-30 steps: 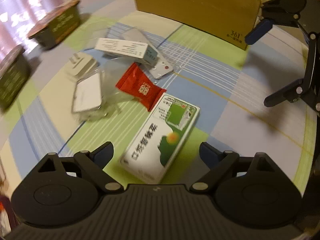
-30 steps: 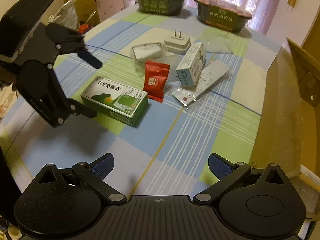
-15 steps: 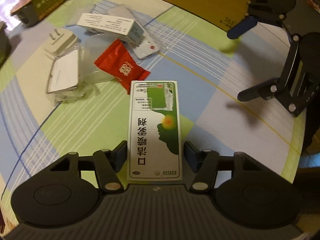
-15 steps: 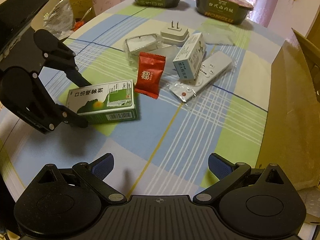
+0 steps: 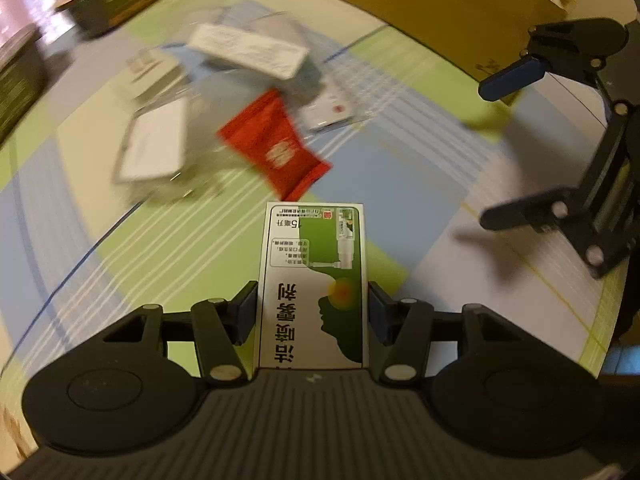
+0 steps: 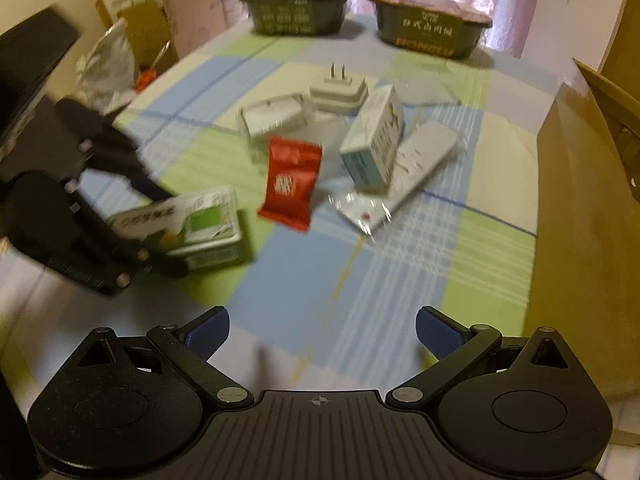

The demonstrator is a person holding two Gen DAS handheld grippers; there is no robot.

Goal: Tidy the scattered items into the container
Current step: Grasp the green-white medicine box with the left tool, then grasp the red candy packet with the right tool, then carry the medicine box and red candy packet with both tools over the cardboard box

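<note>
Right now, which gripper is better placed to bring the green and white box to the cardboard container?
Left. The left gripper is shut on the green and white box; the right gripper is open and holds nothing, beside the cardboard container.

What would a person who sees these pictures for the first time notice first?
The green and white box stands out at once: it sits clamped between the fingers of the left tool, low in the left wrist view. Next comes the bright red packet in the middle of the checked tablecloth, beside a clutter of white items. The right tool hangs open and empty, and a brown cardboard box waits at the right edge.
</note>
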